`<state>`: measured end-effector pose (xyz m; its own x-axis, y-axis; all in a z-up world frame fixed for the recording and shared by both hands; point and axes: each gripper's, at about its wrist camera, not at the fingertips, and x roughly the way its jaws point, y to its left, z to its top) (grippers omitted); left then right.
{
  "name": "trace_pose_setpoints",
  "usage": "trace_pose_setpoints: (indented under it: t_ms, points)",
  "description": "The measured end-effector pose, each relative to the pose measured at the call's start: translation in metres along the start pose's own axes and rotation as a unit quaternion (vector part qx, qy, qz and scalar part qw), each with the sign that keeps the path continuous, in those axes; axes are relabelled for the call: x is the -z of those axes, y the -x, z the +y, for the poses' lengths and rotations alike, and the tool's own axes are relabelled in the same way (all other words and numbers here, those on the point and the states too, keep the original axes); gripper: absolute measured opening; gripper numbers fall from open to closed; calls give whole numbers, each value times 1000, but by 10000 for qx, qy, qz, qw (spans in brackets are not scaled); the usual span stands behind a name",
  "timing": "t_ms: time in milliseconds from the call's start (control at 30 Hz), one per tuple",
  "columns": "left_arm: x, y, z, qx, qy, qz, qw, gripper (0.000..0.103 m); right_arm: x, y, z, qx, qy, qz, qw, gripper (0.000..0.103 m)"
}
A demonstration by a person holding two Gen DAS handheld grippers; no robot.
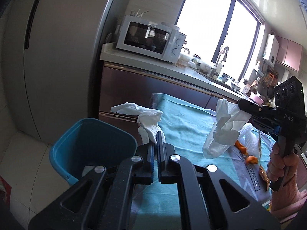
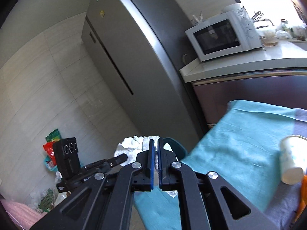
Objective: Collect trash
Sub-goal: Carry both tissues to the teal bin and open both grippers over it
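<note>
Left wrist view: the left gripper [image 1: 155,136] is clenched on a crumpled white paper towel [image 1: 147,118], which hangs from the fingertips above the near edge of a table covered by a teal cloth [image 1: 184,126]. Just left of the fingers and below them, a blue trash bin [image 1: 76,145] stands on the floor beside the table, open at the top. To the right, the right gripper [image 1: 239,102], held in a hand [image 1: 278,164] with a pink sleeve [image 1: 287,201], pinches a second white paper towel [image 1: 222,132] that droops over the cloth. Beneath it, orange peel pieces [image 1: 247,153] lie on the cloth, touching a flat white napkin [image 1: 249,140]. Behind the table a white microwave [image 1: 151,38] sits on the kitchen counter [image 1: 153,63].

Right wrist view: the right gripper [image 2: 155,141] has its jaws closed on white paper towel [image 2: 151,143], bunched at and behind the fingertips. The left gripper [image 2: 122,158] reaches in from the left, its tip touching white paper towel [image 2: 126,147] too. Only the rim of the trash bin [image 2: 176,145] shows behind the towels. On the right, a paper cup [image 2: 291,159] lies tipped on the teal cloth [image 2: 239,143]. A grey refrigerator [image 2: 134,57] stands behind, the microwave [image 2: 222,36] to its right.
</note>
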<state>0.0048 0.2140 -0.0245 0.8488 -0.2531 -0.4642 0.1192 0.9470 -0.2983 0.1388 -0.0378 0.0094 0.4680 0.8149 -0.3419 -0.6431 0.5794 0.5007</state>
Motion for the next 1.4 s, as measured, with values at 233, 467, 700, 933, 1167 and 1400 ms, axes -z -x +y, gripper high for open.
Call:
trace_pose_setpoints:
  t_ms: [233, 467, 700, 933, 1167, 1400]
  points:
    - [2, -2, 39, -438, 259, 34, 9987, 3, -8, -58, 9, -379, -57, 296, 9988, 3]
    - [10, -16, 68, -737, 472, 198, 9960, 3, -4, -112, 10, -484, -133, 628, 9968, 3]
    - [21, -40, 87, -899, 673, 464, 9926, 3, 2, -157, 2, -365, -257, 997, 9940, 3]
    - [30, -67, 97, -1031, 800, 745, 9886, 3, 14, -191, -11, -143, -425, 1428, 9887, 3]
    - [42, -94, 106, -1053, 947, 1040, 9844, 3, 27, -210, -22, 165, -534, 1787, 9823, 6]
    - [52, -117, 107, -933, 1098, 1239, 9818, 10, 31, -206, -27, 296, -518, 1765, 9825, 10]
